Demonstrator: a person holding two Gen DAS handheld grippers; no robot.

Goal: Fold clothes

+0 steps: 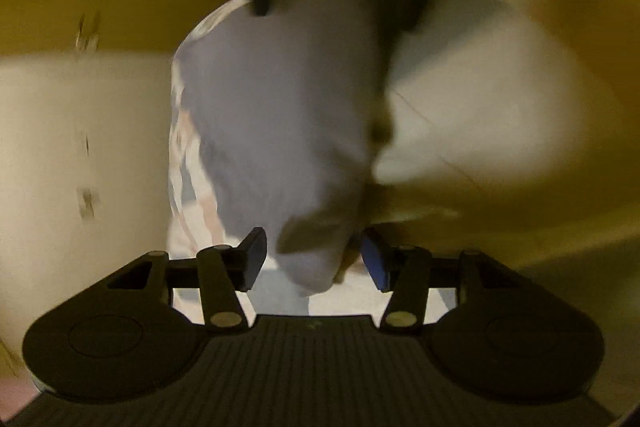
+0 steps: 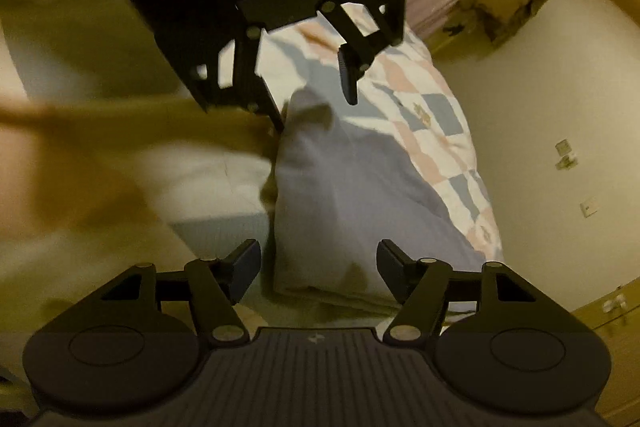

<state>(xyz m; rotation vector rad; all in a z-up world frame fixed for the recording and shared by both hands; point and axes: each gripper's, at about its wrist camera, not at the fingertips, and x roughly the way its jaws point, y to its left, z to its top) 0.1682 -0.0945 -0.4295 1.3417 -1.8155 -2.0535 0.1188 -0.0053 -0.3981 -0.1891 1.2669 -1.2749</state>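
Both jaws seemingly flanking garment (image 1: 280, 131)

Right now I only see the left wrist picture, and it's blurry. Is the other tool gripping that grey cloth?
Observer: No. The right wrist view shows the right tool open, its fingers either side of the grey garment at its near edge.
Operator: What's under the cloth?
Observer: A checked quilt in pink, blue and white.
Operator: Any other clothes?
Observer: A brownish heap at the far end.
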